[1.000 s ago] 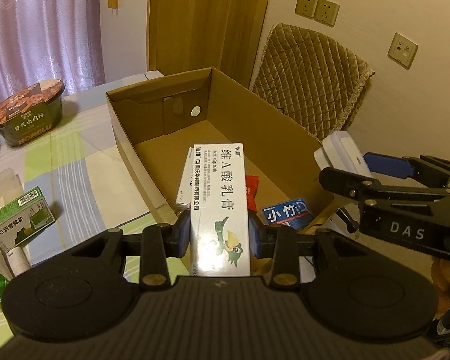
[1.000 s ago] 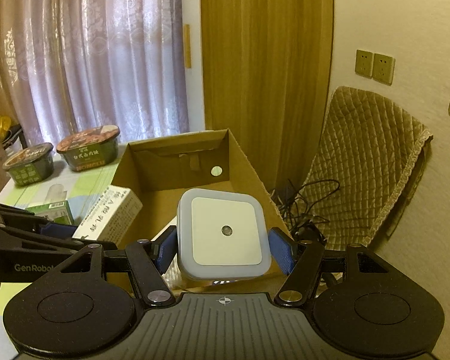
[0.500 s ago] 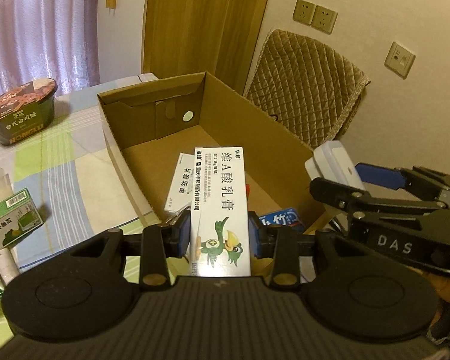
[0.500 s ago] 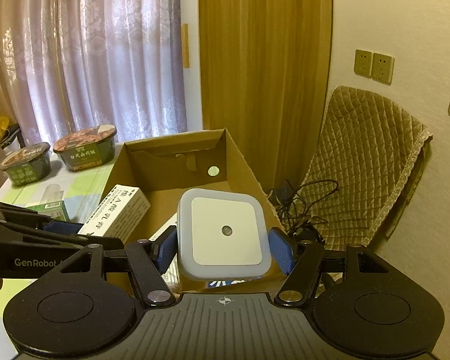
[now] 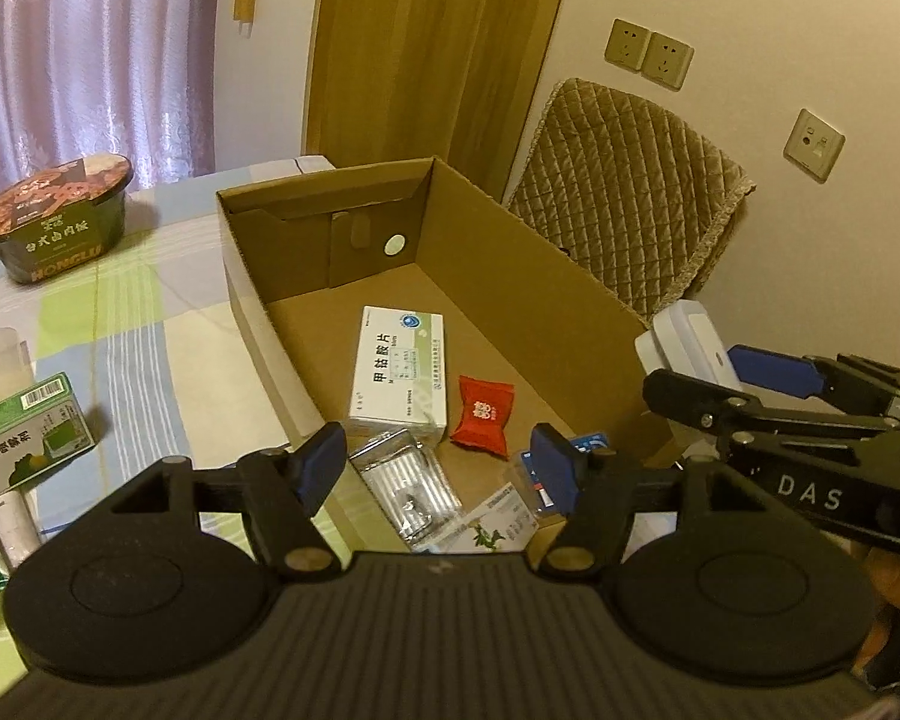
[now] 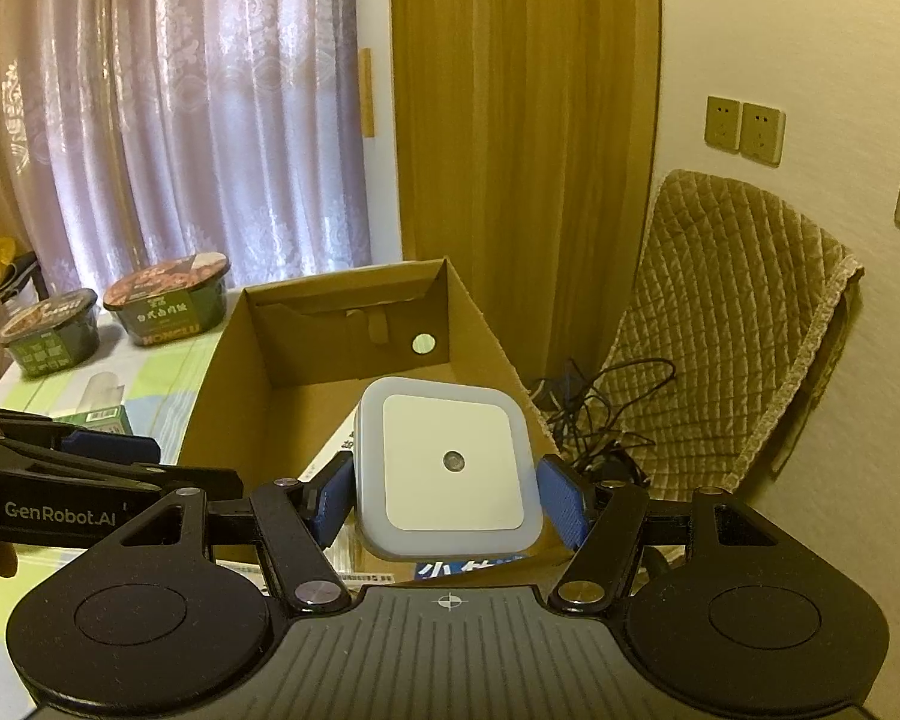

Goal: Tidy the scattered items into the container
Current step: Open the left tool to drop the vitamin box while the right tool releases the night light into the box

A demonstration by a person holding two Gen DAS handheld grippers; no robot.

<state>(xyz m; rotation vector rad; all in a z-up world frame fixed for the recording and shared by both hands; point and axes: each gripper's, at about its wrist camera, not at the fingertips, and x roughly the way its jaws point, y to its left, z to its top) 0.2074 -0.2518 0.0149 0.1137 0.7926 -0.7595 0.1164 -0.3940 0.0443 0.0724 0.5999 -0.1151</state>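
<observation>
The long white ointment carton (image 5: pixel 498 531) that was pinched in the left gripper (image 5: pixel 441 468) a moment ago now lies on the floor of the cardboard box (image 5: pixel 546 276), at its near end, and that gripper's blue fingers (image 5: pixel 318 465) stand spread apart with nothing between them. The box sits on the striped surface (image 5: pixel 132 324), open at the top. Inside it, a white medicine box (image 5: pixel 399 372) lies flat, with a red candy wrapper (image 5: pixel 483 414) just beside it, a silver blister pack (image 5: pixel 405 480) nearer the gripper, and a blue packet (image 5: pixel 588 441) partly hidden behind one finger. Out on the surface are two green noodle bowls (image 6: pixel 168 300) and a small green carton (image 5: pixel 27 432). The right gripper (image 6: pixel 447 501) hangs over the box's near right corner, its fingers (image 6: pixel 564 507) clamped on a square white night light (image 6: pixel 447 468).
</observation>
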